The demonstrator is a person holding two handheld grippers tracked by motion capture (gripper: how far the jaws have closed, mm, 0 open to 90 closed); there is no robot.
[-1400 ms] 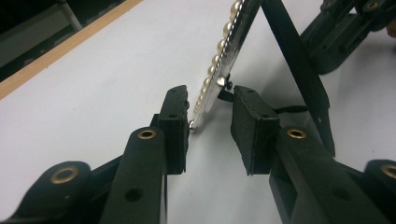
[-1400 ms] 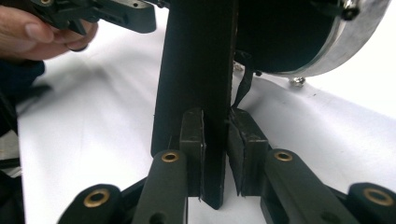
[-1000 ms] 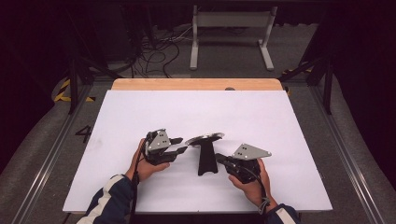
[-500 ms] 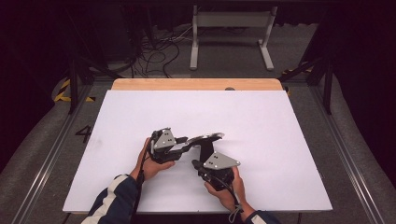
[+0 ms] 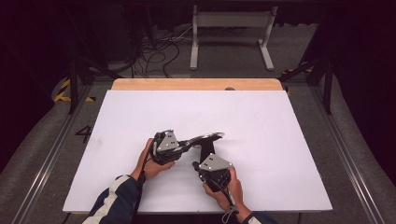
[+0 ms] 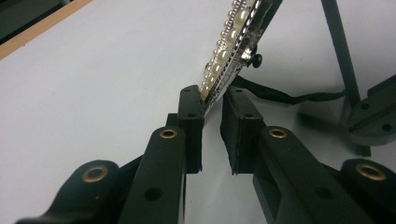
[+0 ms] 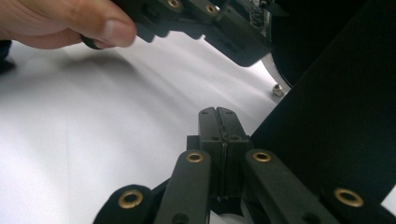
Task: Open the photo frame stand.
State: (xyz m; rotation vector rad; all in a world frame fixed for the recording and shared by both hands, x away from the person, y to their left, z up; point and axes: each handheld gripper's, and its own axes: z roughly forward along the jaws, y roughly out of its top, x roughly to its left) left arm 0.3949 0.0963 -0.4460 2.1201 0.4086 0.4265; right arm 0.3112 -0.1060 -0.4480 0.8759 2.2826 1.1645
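Since a second ago, our right gripper has shifted leftward and nearer the table edge, from beside the black stand to just below it; our left gripper has kept its place while its jaws have just been closing on the frame's rim.

High view: on the white table, a pearl-edged frame leans tilted on its black stand. Our left gripper is at the frame's left end; our right gripper sits just below the stand, right hand behind it.

Left gripper view: the frame's pearl-and-rhinestone edge runs down between our pads, touching the left one; a narrow gap remains at the right one, so not clamped. A black cord lies on the table beyond.

Right gripper view: our own jaws are clenched flat together, nothing between them. The stand's black panel rises at right; the left hand and its gripper sit above.
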